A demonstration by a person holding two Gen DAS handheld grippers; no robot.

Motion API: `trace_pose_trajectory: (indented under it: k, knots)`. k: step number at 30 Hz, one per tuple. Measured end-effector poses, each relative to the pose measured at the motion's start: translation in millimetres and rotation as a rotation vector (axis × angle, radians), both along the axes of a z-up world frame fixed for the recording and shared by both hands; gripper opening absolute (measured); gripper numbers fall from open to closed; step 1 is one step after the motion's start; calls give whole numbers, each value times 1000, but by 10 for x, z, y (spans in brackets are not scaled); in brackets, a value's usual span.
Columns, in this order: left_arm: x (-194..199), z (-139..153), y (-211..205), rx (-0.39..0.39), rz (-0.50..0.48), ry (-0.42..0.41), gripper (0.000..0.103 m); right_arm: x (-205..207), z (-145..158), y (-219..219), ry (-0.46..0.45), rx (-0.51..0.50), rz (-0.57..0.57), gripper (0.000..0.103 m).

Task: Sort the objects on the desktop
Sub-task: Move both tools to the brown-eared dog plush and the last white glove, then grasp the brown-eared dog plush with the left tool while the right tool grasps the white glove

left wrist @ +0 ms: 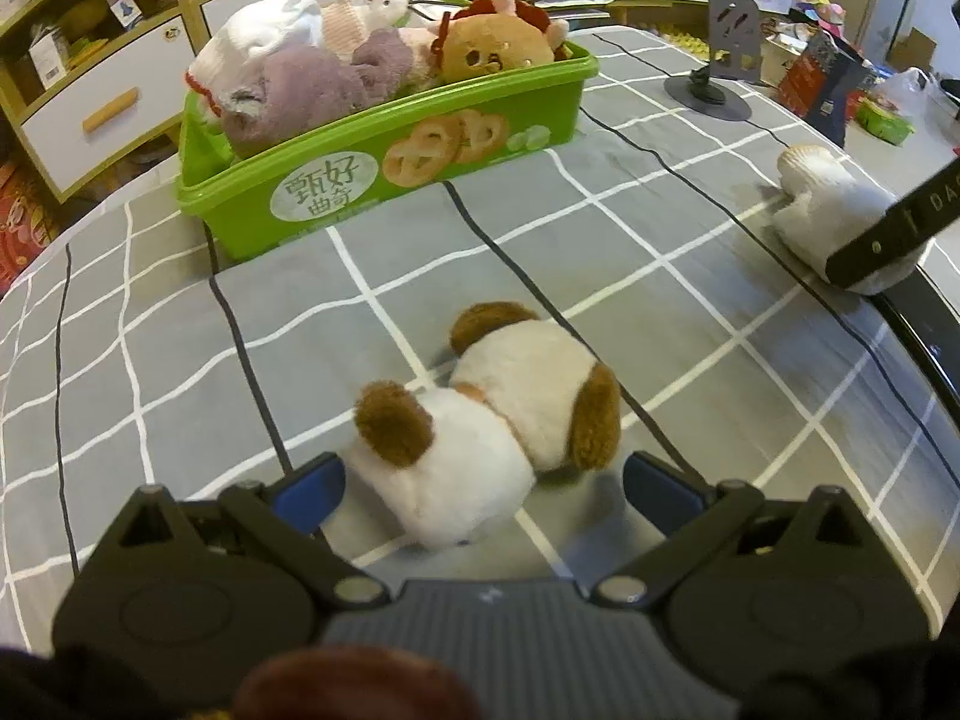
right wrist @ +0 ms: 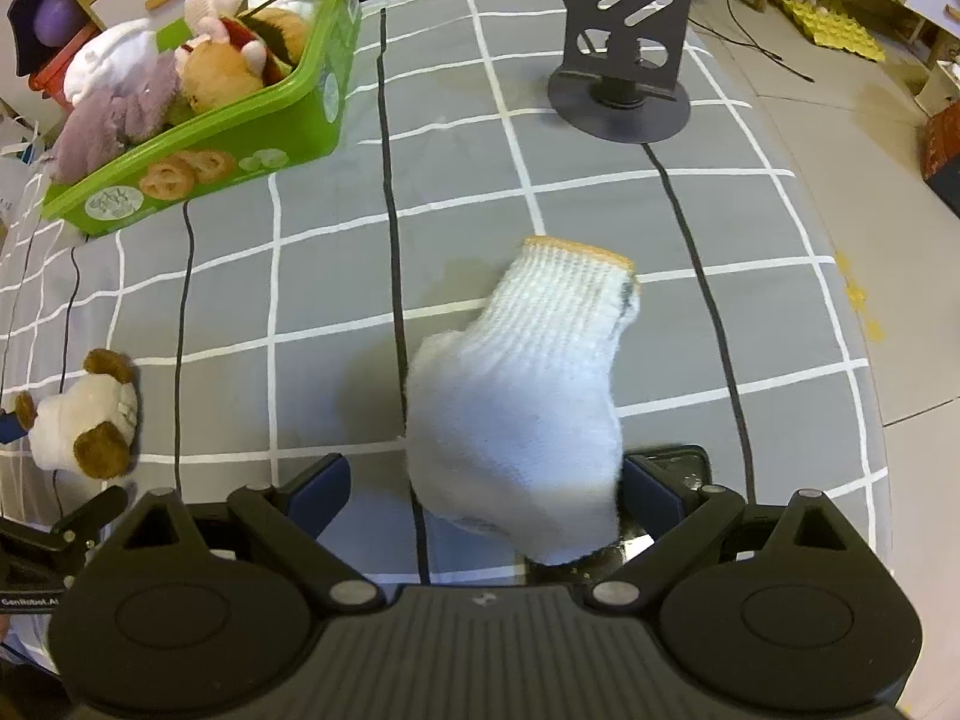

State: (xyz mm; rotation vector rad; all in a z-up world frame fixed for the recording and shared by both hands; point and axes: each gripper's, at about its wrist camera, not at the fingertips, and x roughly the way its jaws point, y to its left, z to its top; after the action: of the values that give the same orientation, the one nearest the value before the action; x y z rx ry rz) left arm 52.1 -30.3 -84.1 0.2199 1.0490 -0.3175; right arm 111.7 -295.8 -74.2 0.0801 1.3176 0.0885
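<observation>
A white plush dog with brown ears (left wrist: 480,420) lies on the grey checked cloth between the fingers of my left gripper (left wrist: 483,480), which stands open around it; the left pad is close to the plush and the right pad is apart from it. A white knit glove with an orange cuff (right wrist: 528,384) lies between the fingers of my open right gripper (right wrist: 487,486), brushing the right pad. In the left wrist view the glove (left wrist: 822,210) sits far right under a black finger (left wrist: 882,234) of the right gripper. The dog (right wrist: 84,420) shows at the left edge of the right wrist view.
A green bin (left wrist: 240,222) (right wrist: 300,102) heaped with plush toys stands at the back left. A dark phone stand (left wrist: 720,60) (right wrist: 624,60) stands at the back. A dark glossy flat thing (right wrist: 672,462) lies partly under the glove. The table edge runs close on the right.
</observation>
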Motion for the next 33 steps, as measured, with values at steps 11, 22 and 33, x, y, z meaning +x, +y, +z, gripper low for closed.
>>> trace_pose_trajectory:
  k: [11,22,33]
  knots:
    - [29,19,0,-3,25,-10,93,17,-83,106,-4,-64,17,97]
    - [38,72,-4,-25,20,-1,75,58,-57,152,-37,-122,34,69]
    - [112,267,36,-60,57,-29,67,83,56,85,-64,-59,1,61]
